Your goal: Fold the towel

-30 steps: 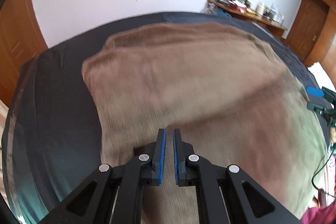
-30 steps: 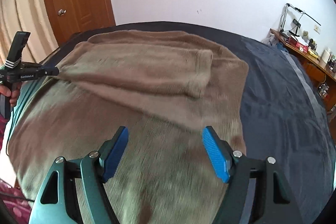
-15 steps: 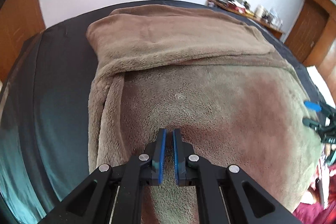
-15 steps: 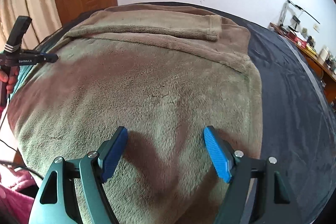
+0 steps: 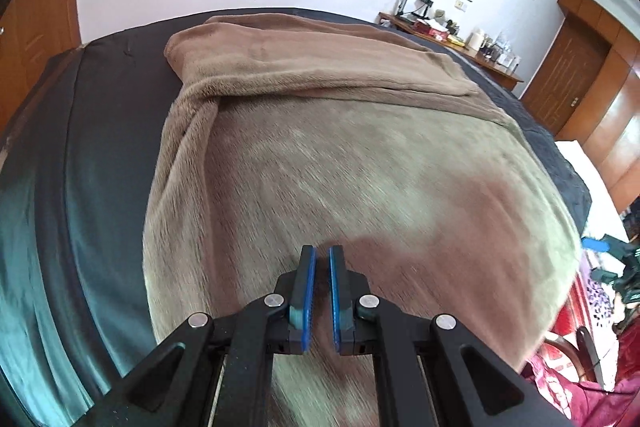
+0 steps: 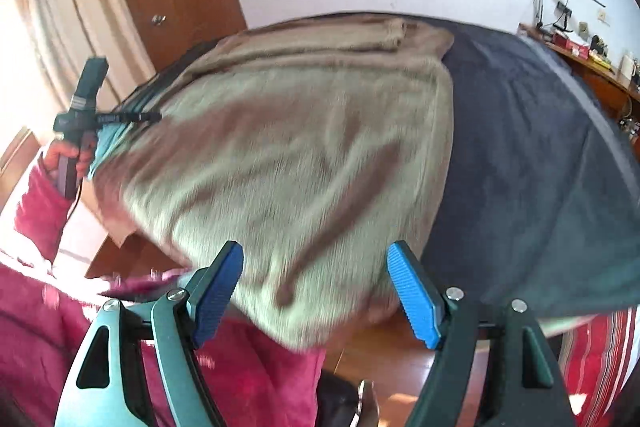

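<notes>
The brown towel is lying across the dark bedsheet, its far part doubled into a folded band beyond the fingers, its near edge hanging over the bed's side under the right gripper. The left gripper is hovering above the towel's near half with its blue pads nearly together and nothing gripped between them. The right gripper's fingers are standing wide (pile is blurred here), the towel's near edge showing between them but unpinched; a red-sleeved hand is holding the left gripper's handle off to their left.
</notes>
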Action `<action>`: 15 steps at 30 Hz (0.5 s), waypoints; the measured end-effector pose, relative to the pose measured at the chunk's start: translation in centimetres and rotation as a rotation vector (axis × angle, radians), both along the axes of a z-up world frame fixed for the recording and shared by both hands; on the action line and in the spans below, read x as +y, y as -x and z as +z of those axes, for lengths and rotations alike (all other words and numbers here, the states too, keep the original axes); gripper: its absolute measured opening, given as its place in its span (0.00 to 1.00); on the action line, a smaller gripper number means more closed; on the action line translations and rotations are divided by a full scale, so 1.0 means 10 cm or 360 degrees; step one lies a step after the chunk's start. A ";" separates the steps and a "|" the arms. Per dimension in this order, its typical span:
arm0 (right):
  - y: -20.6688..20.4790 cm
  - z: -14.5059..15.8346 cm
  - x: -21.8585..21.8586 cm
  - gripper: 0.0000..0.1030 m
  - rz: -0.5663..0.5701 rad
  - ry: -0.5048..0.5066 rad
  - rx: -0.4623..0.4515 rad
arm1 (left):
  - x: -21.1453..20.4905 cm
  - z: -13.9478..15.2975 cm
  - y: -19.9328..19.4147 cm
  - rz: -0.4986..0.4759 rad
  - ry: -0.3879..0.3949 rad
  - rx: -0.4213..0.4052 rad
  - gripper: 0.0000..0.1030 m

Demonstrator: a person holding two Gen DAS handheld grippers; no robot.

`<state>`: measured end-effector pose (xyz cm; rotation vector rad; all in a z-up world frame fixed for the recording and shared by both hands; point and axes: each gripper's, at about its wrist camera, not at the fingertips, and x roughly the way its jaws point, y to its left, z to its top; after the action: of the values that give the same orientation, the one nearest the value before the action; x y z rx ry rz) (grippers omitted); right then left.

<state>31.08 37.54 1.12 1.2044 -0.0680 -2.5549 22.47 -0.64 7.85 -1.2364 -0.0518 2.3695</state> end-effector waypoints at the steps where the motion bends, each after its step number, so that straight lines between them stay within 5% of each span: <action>1: -0.04 -0.05 -0.01 0.76 0.0009 -0.0004 -0.0019 | -0.01 0.01 -0.06 -0.0008 -0.0014 0.0001 0.07; 7: -0.12 -0.30 0.01 0.76 0.0027 0.0041 -0.0113 | -0.17 0.05 -0.51 -0.0084 -0.0090 -0.0015 0.07; 15: -0.09 -0.56 0.30 0.77 -0.0006 0.0230 -0.0161 | -0.53 0.13 -1.19 -0.0332 -0.0350 -0.0076 0.07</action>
<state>32.01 40.51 -4.50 1.2775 -0.2731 -2.4435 34.33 -5.90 9.15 -1.1341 -0.1846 2.0937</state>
